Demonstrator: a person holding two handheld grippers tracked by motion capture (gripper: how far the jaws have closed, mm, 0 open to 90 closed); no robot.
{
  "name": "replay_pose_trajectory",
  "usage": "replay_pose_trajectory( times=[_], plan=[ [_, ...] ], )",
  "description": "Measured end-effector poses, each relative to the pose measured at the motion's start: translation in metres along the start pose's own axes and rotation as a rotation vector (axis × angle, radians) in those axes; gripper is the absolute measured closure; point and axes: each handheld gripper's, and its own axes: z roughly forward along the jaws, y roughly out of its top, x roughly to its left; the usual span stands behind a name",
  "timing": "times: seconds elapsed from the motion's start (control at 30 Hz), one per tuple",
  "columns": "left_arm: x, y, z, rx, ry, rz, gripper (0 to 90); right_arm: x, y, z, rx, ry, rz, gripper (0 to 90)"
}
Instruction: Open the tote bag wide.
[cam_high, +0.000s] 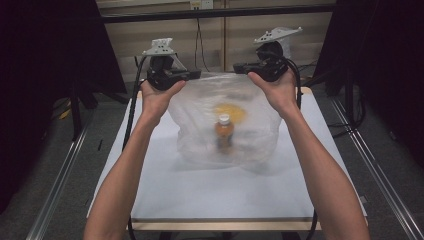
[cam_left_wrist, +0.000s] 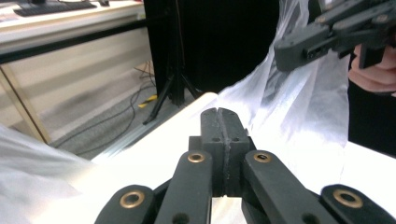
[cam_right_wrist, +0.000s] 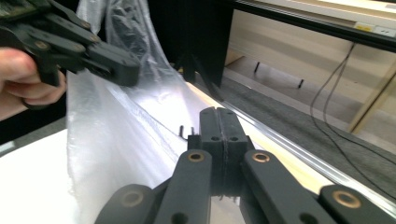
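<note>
White sheet covers the table (cam_high: 200, 195), w/ dark curtains either side and a pale panelled wall at the back.

High view: both forearms come in from the bottom, hands raised over the far half of the table. Left gripper (cam_high: 195, 74) and right gripper (cam_high: 239, 67) point toward each other, tips near but apart, each at a top corner of a clear plastic bag (cam_high: 200, 135). Bag hangs between them, top edge stretched, bottom resting on the sheet. Inside it an orange drink bottle (cam_high: 223, 132) w/ white cap stands upright approx. mid-bag; a blurry yellow-orange patch (cam_high: 230, 112) sits just behind it, can't tell what it is. Black cables trail from both grippers down the table sides.

Left gripper view: own jaws (cam_left_wrist: 223, 122) pressed together, seam closed; can't make out the film between the pads. Bag (cam_left_wrist: 299, 107) rises to the right, the other gripper (cam_left_wrist: 282, 49) clamped at its upper edge, fingers (cam_left_wrist: 373, 77) behind it. Tripod legs (cam_left_wrist: 173, 88) and cables on the floor beyond the table edge.

Right gripper view: own jaws (cam_right_wrist: 220, 122) likewise closed tight, bag (cam_right_wrist: 116, 140) draped to the left of them. Other gripper (cam_right_wrist: 133, 67) at top left holds the bag's edge, a hand (cam_right_wrist: 23, 81) around its body. Metal rail (cam_right_wrist: 299, 156) along the table edge at right.
</note>
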Motion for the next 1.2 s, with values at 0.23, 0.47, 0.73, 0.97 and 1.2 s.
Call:
replay_pose_trajectory(
  times=[0.23, 0.47, 0.73, 0.97, 1.2],
  plan=[
    [-0.004, -0.016, 0.005, 0.021, -0.011, -0.007, 90.0, -0.001, -0.017, 0.008, 0.027, 0.007, 0.008, 90.0],
    [-0.014, -0.031, 0.004, 0.015, -0.044, 0.0, 90.0, 0.005, -0.033, 0.01, 0.022, 0.041, 0.005, 90.0],
    [-0.021, -0.049, 0.012, 0.032, -0.074, -0.022, 90.0, 0.008, -0.054, 0.015, 0.046, 0.056, 0.014, 90.0],
    [-0.028, -0.07, 0.022, 0.044, -0.105, -0.039, 90.0, 0.011, -0.074, 0.017, 0.04, 0.077, 0.027, 90.0],
    [-0.034, -0.086, 0.026, 0.042, -0.127, -0.051, 90.0, 0.014, -0.093, 0.023, 0.054, 0.094, 0.046, 90.0]
  ],
)
